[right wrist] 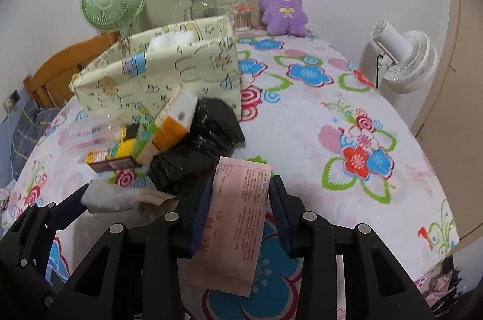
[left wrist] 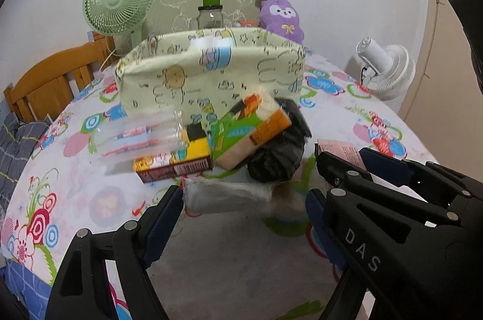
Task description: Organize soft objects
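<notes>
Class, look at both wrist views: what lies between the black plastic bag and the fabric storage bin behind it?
A green-and-orange tissue pack leans between the black plastic bag and the fabric storage bin; both views show it.

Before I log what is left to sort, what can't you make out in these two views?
- Fabric bin: contents hidden by its front wall, both views.
- Clear packet: motion-blurred in the left wrist view.
- Pink packet: print too small to read; its sides sit behind the right tongs.
- Grey pouch: its right end is blurred.
</notes>
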The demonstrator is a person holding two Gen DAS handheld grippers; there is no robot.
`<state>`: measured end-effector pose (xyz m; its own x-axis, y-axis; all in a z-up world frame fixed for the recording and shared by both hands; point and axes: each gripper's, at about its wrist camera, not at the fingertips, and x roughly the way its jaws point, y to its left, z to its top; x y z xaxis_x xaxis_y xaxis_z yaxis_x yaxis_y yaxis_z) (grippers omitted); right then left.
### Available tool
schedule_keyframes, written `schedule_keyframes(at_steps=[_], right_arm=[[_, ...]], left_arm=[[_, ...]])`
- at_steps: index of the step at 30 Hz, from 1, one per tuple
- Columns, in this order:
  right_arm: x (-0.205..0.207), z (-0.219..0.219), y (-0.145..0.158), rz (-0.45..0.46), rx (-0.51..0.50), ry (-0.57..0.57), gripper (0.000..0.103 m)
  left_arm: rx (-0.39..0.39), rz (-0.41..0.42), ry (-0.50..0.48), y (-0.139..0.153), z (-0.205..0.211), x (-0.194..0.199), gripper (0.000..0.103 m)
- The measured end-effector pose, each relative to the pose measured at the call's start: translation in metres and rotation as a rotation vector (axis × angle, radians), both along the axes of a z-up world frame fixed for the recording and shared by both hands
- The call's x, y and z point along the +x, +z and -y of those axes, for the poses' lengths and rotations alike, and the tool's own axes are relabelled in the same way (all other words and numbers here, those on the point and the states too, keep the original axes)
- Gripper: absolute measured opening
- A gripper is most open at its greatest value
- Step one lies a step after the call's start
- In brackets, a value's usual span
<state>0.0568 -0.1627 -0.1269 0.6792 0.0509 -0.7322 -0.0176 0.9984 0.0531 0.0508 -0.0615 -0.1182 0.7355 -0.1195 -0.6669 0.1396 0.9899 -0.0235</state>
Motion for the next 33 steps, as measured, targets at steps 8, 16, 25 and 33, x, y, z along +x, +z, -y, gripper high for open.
schedule_keyframes(at_steps=[8,16,25,33], right_arm=[[0.0,-0.001,0.008,0.016,0.003,0.009,0.042],[-0.005,-0.002,-0.006,-0.016,0.014,0.02,0.042],[-0.008,-0.008,-0.014,-0.035,0.022,0.046,0.042],[-0.004,-0.007,-0.019,-0.053,0.023,0.038,0.042]], left_arm=[[0.003,0.012,-0.005,0.003,-0.001,-0.002,0.085],[0.006,-0.029,0.025,-0.012,-0.011,-0.006,0.089],[0.001,-0.06,0.031,-0.023,-0.014,-0.006,0.085],[0.002,-0.066,-0.048,-0.026,-0.003,-0.002,0.057]])
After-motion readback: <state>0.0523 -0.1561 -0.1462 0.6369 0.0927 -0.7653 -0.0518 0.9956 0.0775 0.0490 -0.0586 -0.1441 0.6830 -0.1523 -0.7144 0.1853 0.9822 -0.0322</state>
